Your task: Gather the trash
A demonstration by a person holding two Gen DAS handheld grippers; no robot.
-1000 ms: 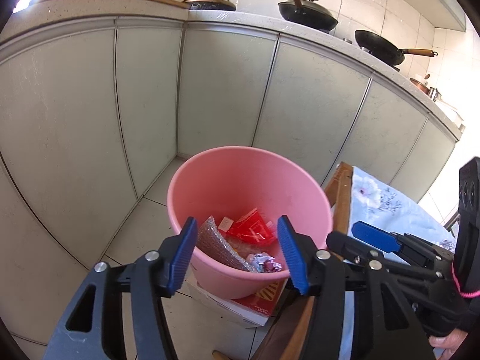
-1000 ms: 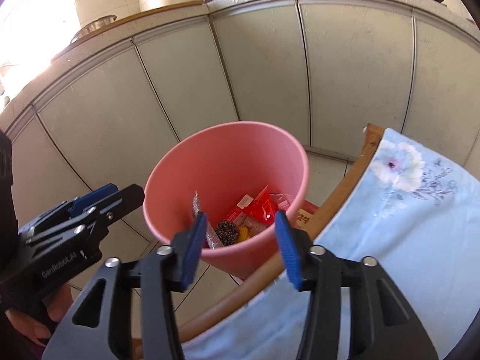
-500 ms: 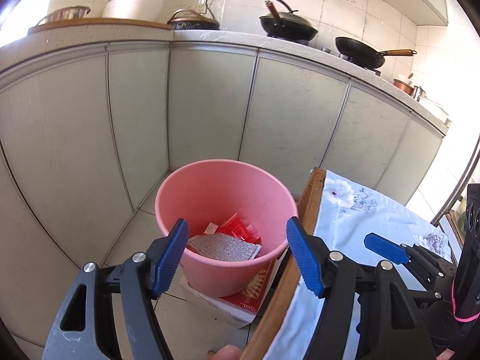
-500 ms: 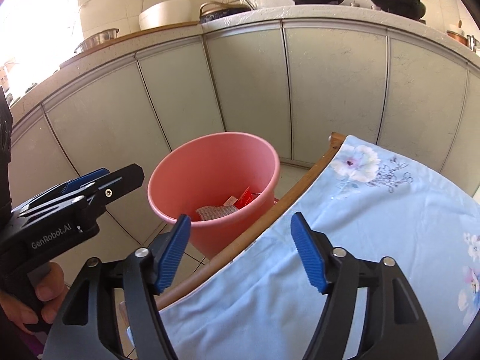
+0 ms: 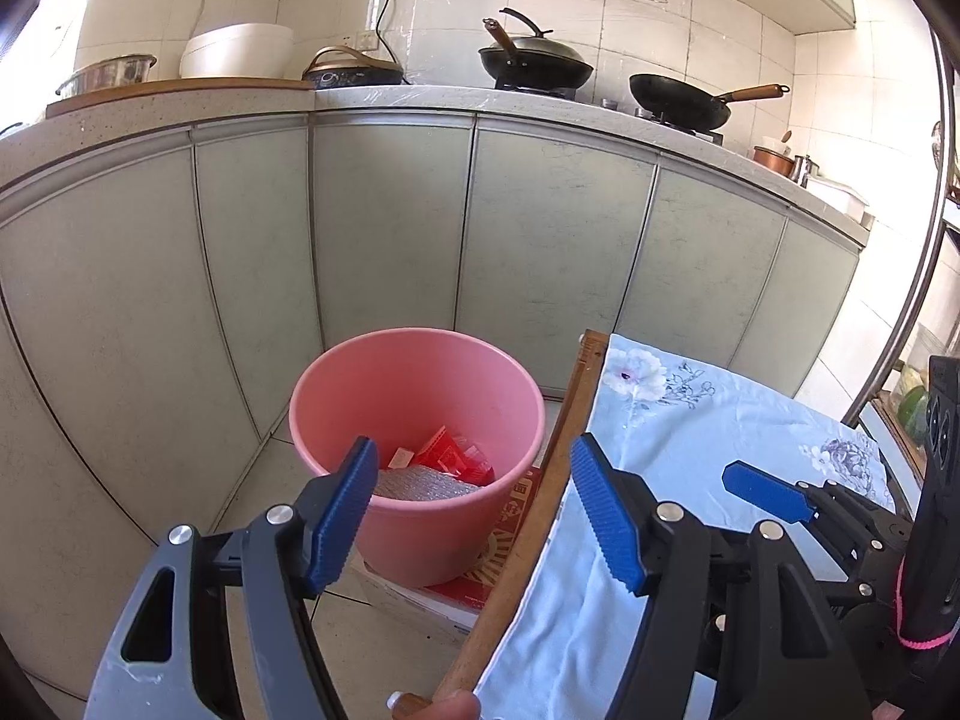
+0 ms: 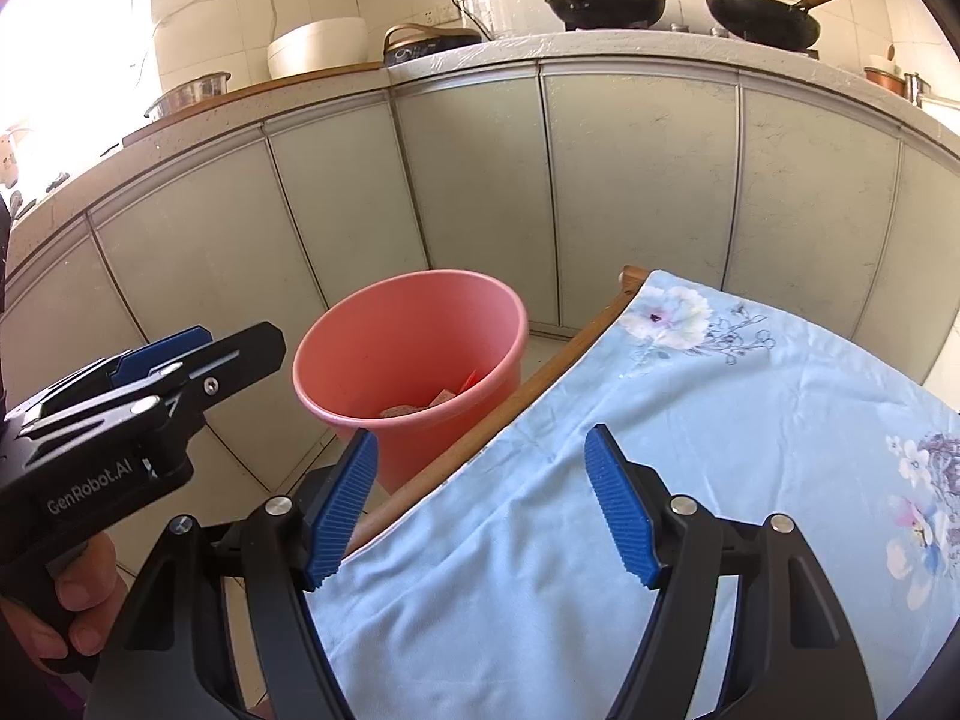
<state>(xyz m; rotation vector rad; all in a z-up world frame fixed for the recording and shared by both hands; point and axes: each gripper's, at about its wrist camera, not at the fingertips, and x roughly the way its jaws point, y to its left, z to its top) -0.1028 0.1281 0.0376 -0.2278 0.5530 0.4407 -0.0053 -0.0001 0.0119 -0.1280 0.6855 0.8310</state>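
Several pieces of trash (image 5: 447,456) are already gathered at the bottom of the pink bucket (image 5: 336,384) — a silvery, bubble-textured sheet and crinkled red wrappers can be made out — so the collecting is judged to be well advanced, perhaps complete. No further litter is seen on the stretch of table (image 6: 456,450) in view, though much of it lies outside both frames. Nothing is held: the left gripper (image 5: 474,510) and the right gripper (image 6: 480,498) are both spread wide, having opened within the last second, and only air is seen between the jaws. The bucket is a smooth, round plastic tub that tapers downward; it is set on a flat red-and-white printed carton (image 5: 480,564) on the tiled floor, just beside the table's wooden edge. The table is draped with a soft, pale-blue cloth (image 6: 690,450) printed with flowers. The gripper pads are blue and finely ribbed, mounted on matte black arms. Behind — pale, flat cabinet doors (image 5: 390,228) under a speckled counter, with dark woks (image 5: 678,99) on the stove.
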